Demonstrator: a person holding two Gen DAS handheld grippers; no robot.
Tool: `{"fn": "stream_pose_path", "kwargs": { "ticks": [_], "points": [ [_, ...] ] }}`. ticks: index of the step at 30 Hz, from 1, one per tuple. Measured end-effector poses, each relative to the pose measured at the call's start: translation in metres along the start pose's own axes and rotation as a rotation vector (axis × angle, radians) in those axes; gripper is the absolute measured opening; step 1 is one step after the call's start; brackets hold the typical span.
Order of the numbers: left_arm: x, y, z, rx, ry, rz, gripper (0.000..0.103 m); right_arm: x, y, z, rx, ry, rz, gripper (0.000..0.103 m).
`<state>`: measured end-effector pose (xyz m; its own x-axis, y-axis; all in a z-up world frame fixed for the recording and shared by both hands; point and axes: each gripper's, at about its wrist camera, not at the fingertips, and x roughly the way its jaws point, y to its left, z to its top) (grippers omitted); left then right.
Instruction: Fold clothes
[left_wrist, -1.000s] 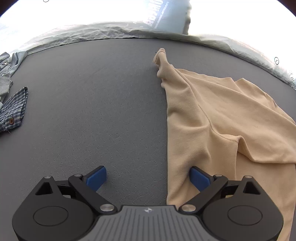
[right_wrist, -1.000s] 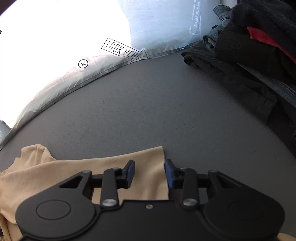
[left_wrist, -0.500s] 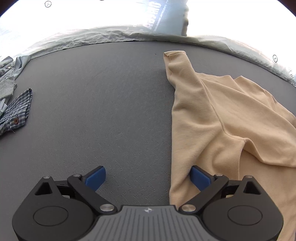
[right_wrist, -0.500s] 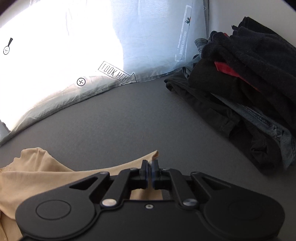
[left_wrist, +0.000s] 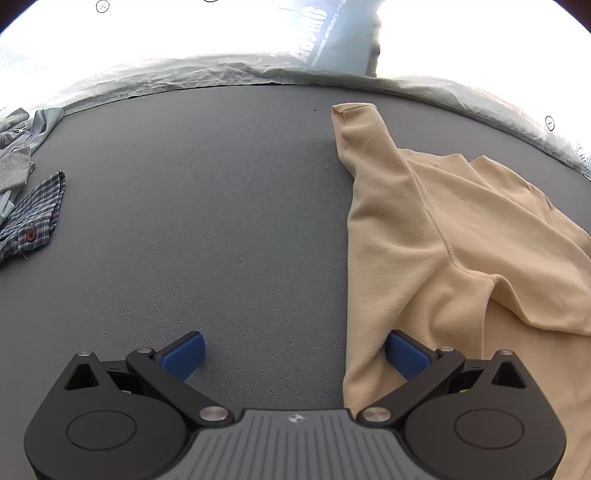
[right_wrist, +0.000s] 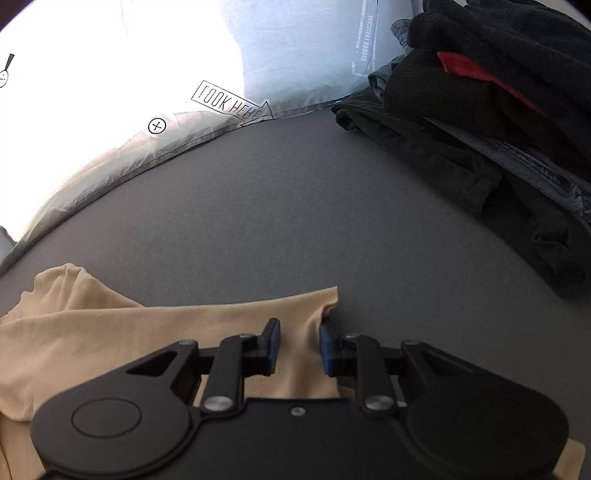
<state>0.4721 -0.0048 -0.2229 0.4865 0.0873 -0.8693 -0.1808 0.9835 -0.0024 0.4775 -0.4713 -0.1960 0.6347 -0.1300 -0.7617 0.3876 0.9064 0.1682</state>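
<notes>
Beige shirt (left_wrist: 443, 229) lay on our grey worktop (left_wrist: 203, 206), one sleeve stretched toward the far edge. Our left claw (left_wrist: 295, 356) was opening, spread wide astride the shirt's edge. Our right claw (right_wrist: 298, 345) was opening, pads parted, shirt corner between them, unpinched.

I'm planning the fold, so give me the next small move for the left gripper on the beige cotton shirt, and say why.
Probably lower the left gripper and pinch the beige cotton shirt at its near side edge. Its jaws are opening wide, that edge already lies between them beside one blue pad, and the shirt lies unfolded on the grey table.
</notes>
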Motion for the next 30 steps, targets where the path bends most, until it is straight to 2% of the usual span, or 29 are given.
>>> {"fn": "stream_pose_path", "kwargs": {
  "ticks": [3,5,9,14,16,21,26,30],
  "points": [
    [-0.001,0.000,0.002,-0.001,0.013,0.004,0.103,-0.009,-0.009,0.005,0.117,-0.036,0.108,0.007],
    [-0.002,-0.002,0.003,0.013,0.021,0.013,0.103,-0.021,-0.015,0.007,0.208,-0.056,0.210,0.007],
    [-0.020,-0.011,-0.006,0.107,-0.002,0.027,0.103,-0.034,-0.023,0.007,0.402,-0.062,0.440,0.007],
    [-0.051,-0.009,-0.034,0.112,-0.015,-0.006,0.103,-0.043,-0.024,-0.016,0.647,-0.014,0.708,0.007],
    [-0.062,-0.006,-0.048,0.112,-0.011,-0.008,0.103,-0.047,-0.019,-0.027,0.702,0.017,0.796,0.007],
    [-0.087,0.000,-0.095,0.120,0.020,-0.016,0.103,-0.065,0.000,-0.059,0.752,0.095,0.932,0.006],
    [-0.099,0.004,-0.132,0.147,0.072,-0.035,0.103,-0.088,0.016,-0.090,0.728,0.178,0.964,0.006],
    [-0.109,0.004,-0.148,0.191,0.079,-0.040,0.103,-0.096,0.028,-0.110,0.725,0.245,0.978,0.006]
  ]
}}
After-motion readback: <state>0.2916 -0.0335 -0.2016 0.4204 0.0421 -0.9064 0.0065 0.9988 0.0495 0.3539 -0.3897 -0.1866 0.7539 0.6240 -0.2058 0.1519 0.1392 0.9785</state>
